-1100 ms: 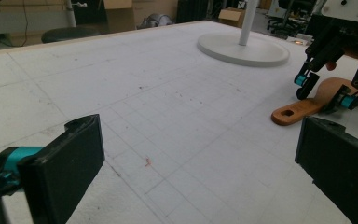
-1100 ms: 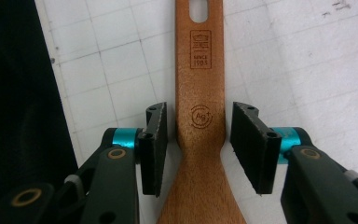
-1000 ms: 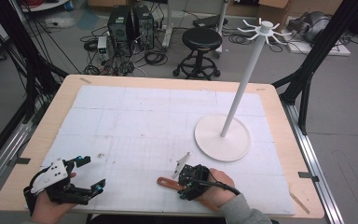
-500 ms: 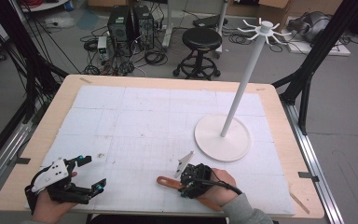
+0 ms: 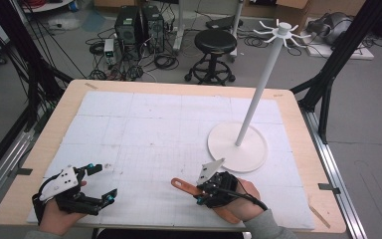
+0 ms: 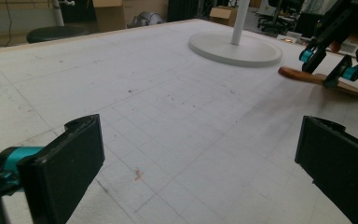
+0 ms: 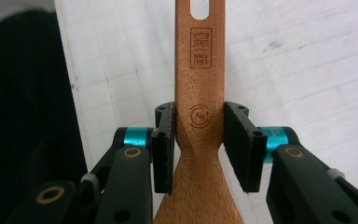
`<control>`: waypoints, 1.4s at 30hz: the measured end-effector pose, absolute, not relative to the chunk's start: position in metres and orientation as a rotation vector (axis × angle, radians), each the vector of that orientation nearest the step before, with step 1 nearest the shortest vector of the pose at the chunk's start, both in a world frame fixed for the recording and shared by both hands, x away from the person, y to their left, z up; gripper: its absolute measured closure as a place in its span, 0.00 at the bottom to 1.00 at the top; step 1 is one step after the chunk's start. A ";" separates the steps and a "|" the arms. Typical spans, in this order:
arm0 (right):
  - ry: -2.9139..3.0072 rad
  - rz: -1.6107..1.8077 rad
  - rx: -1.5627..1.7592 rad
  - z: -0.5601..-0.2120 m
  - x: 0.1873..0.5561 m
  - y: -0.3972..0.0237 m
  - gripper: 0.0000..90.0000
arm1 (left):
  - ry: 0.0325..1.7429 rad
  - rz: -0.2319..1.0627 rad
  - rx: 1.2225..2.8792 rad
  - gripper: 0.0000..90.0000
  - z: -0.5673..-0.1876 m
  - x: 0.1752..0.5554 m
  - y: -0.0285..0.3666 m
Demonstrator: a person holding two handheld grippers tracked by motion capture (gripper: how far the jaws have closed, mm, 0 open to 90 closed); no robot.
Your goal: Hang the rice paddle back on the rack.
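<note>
Right hand-held gripper (image 7: 198, 135) closed on wooden spatula (image 7: 200, 93), lifting slightly.

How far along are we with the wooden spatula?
Early. Right gripper has just closed its jaws onto the wooden spatula, which sits low over the table. Left gripper waits open. Probably left: hanging it on the white stand.

The left hand (image 5: 54, 216) rests at the near left corner, its left gripper (image 5: 102, 184) lying low and level with both jaws spread wide and nothing between them. The right hand (image 5: 241, 201) sits near the front edge, wrist bent inward; the right gripper (image 5: 197, 191) has just been closing, its 2 pads (image 7: 164, 147) pressed on a wooden spatula handle (image 7: 200, 93).
</note>
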State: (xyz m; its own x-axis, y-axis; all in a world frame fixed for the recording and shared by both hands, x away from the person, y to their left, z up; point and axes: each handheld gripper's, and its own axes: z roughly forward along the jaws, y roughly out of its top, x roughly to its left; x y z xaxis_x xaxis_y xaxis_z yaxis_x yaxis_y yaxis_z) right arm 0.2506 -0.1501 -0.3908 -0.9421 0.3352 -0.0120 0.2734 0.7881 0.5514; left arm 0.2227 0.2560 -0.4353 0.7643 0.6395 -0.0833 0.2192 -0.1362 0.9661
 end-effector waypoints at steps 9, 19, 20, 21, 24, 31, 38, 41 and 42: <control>2.764 0.985 0.491 -0.379 0.245 -0.165 0.72 | 0.668 0.412 1.707 0.02 -0.434 0.226 0.251; 2.689 1.128 0.526 -0.367 0.248 -0.184 0.72 | 0.670 0.411 1.709 0.02 -0.434 0.227 0.252; 2.683 1.138 0.520 -0.366 0.248 -0.185 0.72 | 0.669 0.411 1.711 0.02 -0.434 0.227 0.252; 2.672 1.153 0.524 -0.365 0.248 -0.187 0.72 | 0.666 0.412 1.714 0.02 -0.434 0.227 0.252; 2.660 1.174 0.525 -0.363 0.248 -0.190 0.72 | 0.670 0.412 1.710 0.02 -0.435 0.226 0.252; 2.634 1.282 0.514 -0.355 0.250 -0.200 0.72 | 0.677 0.417 1.705 0.02 -0.434 0.224 0.254; 2.598 1.382 0.487 -0.349 0.251 -0.214 0.72 | 0.680 0.418 1.707 0.02 -0.435 0.224 0.255; 2.582 1.414 0.482 -0.347 0.251 -0.219 0.72 | 0.676 0.419 1.707 0.02 -0.435 0.224 0.255; 2.575 1.424 0.483 -0.346 0.251 -0.220 0.72 | 0.677 0.419 1.709 0.02 -0.435 0.224 0.255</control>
State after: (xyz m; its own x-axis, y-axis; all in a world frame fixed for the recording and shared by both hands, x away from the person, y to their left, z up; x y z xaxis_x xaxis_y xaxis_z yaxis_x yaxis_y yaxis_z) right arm 0.2511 -0.2205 -0.3460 -0.9350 0.3542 0.0161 0.2020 0.4948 0.8452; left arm 0.2242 0.2547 -0.4348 0.7665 0.6375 -0.0781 0.2149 -0.1400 0.9665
